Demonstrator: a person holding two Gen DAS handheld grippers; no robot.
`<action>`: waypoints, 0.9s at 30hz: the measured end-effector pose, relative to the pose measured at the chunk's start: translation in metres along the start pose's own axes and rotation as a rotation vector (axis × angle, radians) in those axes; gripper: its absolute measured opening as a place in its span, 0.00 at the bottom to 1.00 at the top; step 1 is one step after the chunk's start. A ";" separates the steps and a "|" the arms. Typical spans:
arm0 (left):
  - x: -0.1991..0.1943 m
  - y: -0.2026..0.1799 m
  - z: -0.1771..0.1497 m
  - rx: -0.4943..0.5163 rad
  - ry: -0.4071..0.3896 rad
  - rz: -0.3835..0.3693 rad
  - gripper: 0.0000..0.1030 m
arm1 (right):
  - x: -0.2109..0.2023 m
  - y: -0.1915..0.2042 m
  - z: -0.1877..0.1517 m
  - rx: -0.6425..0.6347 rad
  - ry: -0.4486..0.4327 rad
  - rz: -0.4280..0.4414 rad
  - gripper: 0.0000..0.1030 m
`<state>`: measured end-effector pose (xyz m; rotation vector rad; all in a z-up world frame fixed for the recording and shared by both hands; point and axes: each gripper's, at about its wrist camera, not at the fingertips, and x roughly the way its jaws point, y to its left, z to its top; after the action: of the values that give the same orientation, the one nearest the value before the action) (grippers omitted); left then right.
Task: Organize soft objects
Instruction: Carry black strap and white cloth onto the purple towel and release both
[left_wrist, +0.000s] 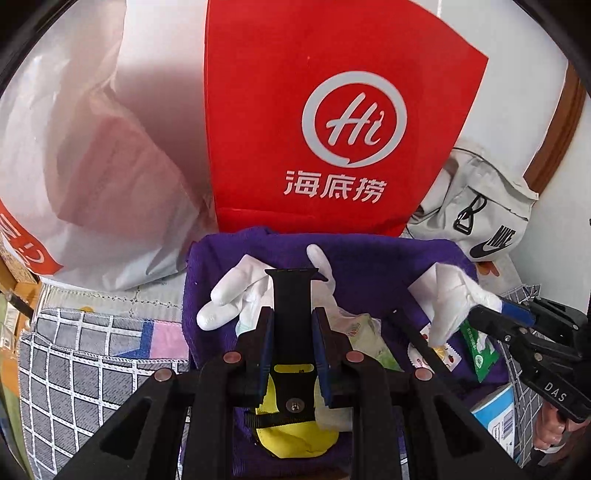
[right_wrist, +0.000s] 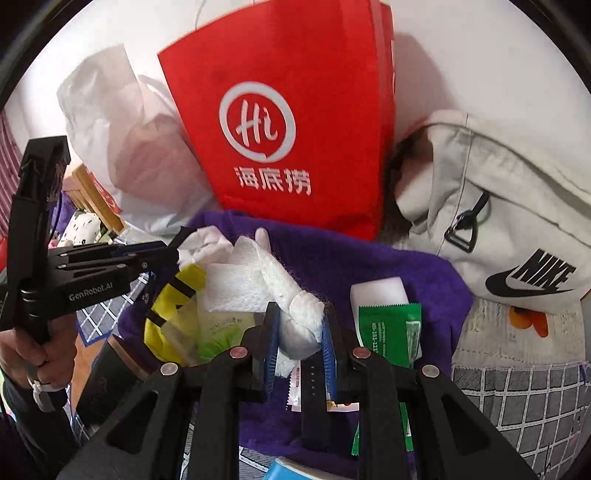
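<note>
Left gripper clamped on black strap, right gripper pinching white glove, both angled down over purple towel, red bag marked "Hi", grey bag marked "NIKE".

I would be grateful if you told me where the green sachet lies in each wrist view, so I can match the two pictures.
Left wrist view: the green sachet lies at lower right on the purple towel, beside the right gripper.
Right wrist view: it lies right of centre, just right of that gripper's fingers.
Shared landmark: the red bag behind the towel.
</note>
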<state>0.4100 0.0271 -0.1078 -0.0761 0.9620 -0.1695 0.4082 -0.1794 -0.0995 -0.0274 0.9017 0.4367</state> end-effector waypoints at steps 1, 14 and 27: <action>0.002 0.000 0.000 -0.001 0.006 0.000 0.19 | 0.003 -0.001 0.000 0.001 0.009 0.001 0.20; 0.019 0.003 -0.001 -0.004 0.055 -0.014 0.19 | 0.049 -0.002 -0.013 -0.008 0.158 -0.017 0.21; 0.022 0.002 0.000 0.001 0.069 -0.018 0.19 | 0.064 0.002 -0.015 -0.009 0.202 -0.012 0.22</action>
<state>0.4219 0.0252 -0.1258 -0.0782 1.0303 -0.1901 0.4306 -0.1576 -0.1570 -0.0863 1.0974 0.4324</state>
